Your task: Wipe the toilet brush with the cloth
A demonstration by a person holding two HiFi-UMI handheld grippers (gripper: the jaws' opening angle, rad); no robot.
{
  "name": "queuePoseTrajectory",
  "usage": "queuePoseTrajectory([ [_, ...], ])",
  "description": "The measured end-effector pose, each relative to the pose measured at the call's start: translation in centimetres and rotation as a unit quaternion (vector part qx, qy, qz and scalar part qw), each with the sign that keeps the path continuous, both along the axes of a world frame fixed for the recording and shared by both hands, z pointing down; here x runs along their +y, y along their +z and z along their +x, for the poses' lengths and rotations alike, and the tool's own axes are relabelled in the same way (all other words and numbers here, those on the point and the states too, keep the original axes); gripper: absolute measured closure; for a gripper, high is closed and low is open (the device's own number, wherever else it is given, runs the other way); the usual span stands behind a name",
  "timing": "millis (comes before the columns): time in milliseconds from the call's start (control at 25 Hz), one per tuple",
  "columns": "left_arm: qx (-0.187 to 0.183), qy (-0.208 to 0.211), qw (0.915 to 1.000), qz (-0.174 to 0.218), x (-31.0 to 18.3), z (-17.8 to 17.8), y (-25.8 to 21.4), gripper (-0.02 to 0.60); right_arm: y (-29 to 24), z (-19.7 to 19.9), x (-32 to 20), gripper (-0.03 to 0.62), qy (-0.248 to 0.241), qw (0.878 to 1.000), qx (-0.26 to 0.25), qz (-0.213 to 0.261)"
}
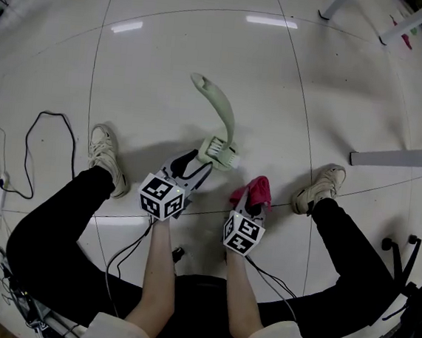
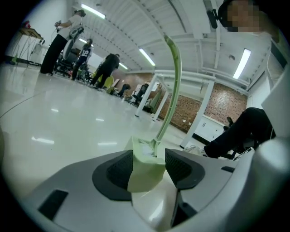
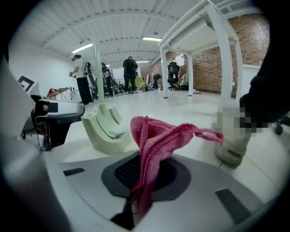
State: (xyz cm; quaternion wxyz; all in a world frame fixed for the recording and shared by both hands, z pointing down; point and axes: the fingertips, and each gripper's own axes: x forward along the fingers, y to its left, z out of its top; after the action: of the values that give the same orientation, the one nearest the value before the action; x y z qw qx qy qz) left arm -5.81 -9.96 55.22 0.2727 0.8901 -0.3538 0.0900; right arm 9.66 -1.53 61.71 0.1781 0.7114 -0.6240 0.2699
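Note:
A pale green toilet brush (image 1: 221, 113) with a long curved handle stands on the glossy floor in the head view. My left gripper (image 1: 201, 163) is shut on its blocky lower end (image 2: 145, 170), and the handle (image 2: 172, 86) rises beyond the jaws. My right gripper (image 1: 252, 200) is shut on a pink cloth (image 1: 259, 189), just right of the brush and apart from it. In the right gripper view the cloth (image 3: 156, 145) hangs bunched between the jaws, with the brush's green end (image 3: 106, 130) to the left beside the left gripper (image 3: 52, 118).
The person sits with a shoe (image 1: 107, 154) on the left and another shoe (image 1: 318, 188) on the right of the grippers. A black cable (image 1: 33, 147) loops at far left. A grey bar (image 1: 399, 157) lies at right. People (image 2: 63, 43) stand far off.

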Motion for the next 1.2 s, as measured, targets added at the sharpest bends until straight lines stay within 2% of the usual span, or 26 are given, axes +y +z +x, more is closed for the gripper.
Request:
queuePoseTrajectory([
  [120,0.003,-0.001,1.0000,-0.001,0.1,0.1,0.1,0.357,-0.5,-0.8,-0.2,0.562,-0.031,0.999,-0.002,0.014],
  [280,-0.005,0.001,1.0000,-0.001,0.4,0.3,0.1,0.357,-0.4,-5.9,-0.5,0.562,-0.109,0.993,-0.031,0.020],
  [440,-0.005,0.001,1.0000,0.001,0.3,0.2,0.1,0.357,0.3,-8.9,-1.9,0.562,-0.156,0.987,-0.042,0.017],
  [800,0.002,0.026,0.9997,0.003,0.5,2.4,0.4,0.357,0.3,-4.8,-8.5,0.562,-0.165,0.986,-0.002,0.037],
  [880,0.011,0.006,0.9999,-0.001,0.3,1.8,0.5,0.357,-0.7,-4.5,-8.7,0.562,-0.172,0.984,0.001,0.048],
  [1000,0.029,-0.055,0.9981,0.002,-0.6,-1.2,0.1,0.357,-3.3,-6.5,-7.2,0.562,-0.193,0.977,-0.018,0.087],
  [1080,0.034,-0.091,0.9952,0.012,-1.4,-3.5,-0.6,0.357,-4.4,-9.7,-6.3,0.562,-0.234,0.966,-0.026,0.109],
  [1200,0.032,-0.119,0.9920,0.026,-2.1,-5.4,-1.8,0.357,-4.7,-14.8,-5.7,0.562,-0.322,0.939,-0.016,0.121],
])
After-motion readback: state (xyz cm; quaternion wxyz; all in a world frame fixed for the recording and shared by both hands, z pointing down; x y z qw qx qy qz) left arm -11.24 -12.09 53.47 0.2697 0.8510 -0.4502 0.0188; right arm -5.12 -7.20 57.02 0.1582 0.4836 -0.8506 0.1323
